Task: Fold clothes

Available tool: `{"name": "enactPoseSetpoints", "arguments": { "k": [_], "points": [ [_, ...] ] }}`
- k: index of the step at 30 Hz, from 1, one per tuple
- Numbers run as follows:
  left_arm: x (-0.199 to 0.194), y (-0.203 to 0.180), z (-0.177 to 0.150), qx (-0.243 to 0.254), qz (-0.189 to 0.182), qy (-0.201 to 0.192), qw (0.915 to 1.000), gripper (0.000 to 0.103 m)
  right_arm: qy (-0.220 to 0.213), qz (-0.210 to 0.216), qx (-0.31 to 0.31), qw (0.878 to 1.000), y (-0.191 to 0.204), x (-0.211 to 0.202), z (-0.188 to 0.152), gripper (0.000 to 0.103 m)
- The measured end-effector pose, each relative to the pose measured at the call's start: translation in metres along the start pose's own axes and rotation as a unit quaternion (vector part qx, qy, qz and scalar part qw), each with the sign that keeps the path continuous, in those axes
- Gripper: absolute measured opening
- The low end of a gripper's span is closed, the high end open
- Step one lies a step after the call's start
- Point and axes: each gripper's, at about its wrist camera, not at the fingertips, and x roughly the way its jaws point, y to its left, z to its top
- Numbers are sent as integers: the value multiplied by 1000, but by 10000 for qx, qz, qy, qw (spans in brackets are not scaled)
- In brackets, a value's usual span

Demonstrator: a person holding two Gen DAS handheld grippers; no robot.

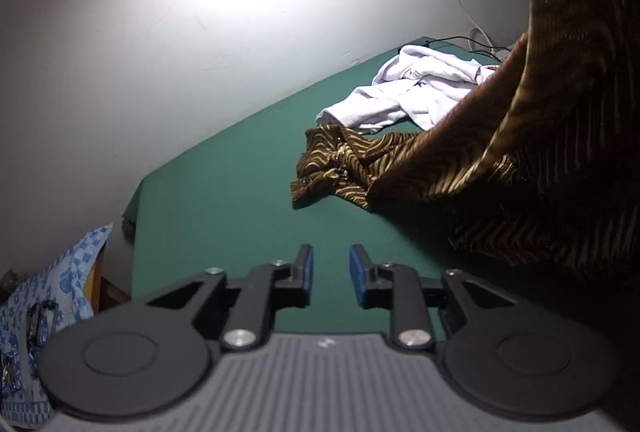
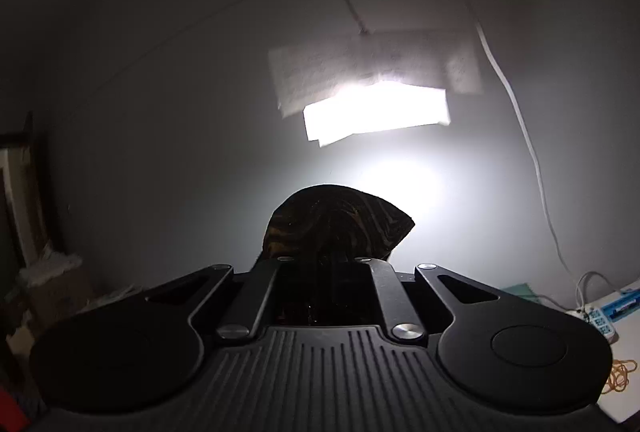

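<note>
While the right tongs (image 2: 330,264) are clamped on a corner of the brown striped garment (image 1: 560,136), which pokes up above them at the centre of the right wrist view, the left tongs (image 1: 331,274) stand parted with nothing between their blue pads (image 1: 306,272), low in the left wrist view. That garment hangs down the right side of that frame, its lower end crumpled on the green desk (image 1: 224,200) at mid-frame, touching a white garment (image 1: 404,92) heaped just above it. The step in hand looks like spreading the striped piece for folding. To do it well, I would bring the free left tongs to a matching corner or hem of the hanging cloth, pinch one layer only, then draw both corners apart until it hangs flat, clear of the white heap, before lowering it onto bare green.
</note>
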Motion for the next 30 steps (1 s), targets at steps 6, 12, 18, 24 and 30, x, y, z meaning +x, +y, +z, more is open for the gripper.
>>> {"name": "enactPoseSetpoints", "arguments": {
  "k": [6, 12, 18, 24, 30],
  "points": [
    [5, 25, -44, -509, 38, 622, 9968, 32, 2518, 447, 131, 9666, 2, 56, -111, 10],
    [-6, 7, -75, -934, -290, 1168, 9883, 37, 2543, -348, 622, 9645, -53, 73, -131, 24],
    [-13, -43, -74, -924, -404, 1350, 9857, 52, 2690, -397, 838, 9587, -81, 155, -151, 27],
    [-11, -74, -73, -876, -216, 1625, 9826, 24, 3131, -101, 885, 9455, -76, 190, -172, 0],
    [3, -74, -63, -1011, -189, 1666, 9806, 6, 2398, 37, 875, 9669, -99, 120, -123, 0]
  ]
}}
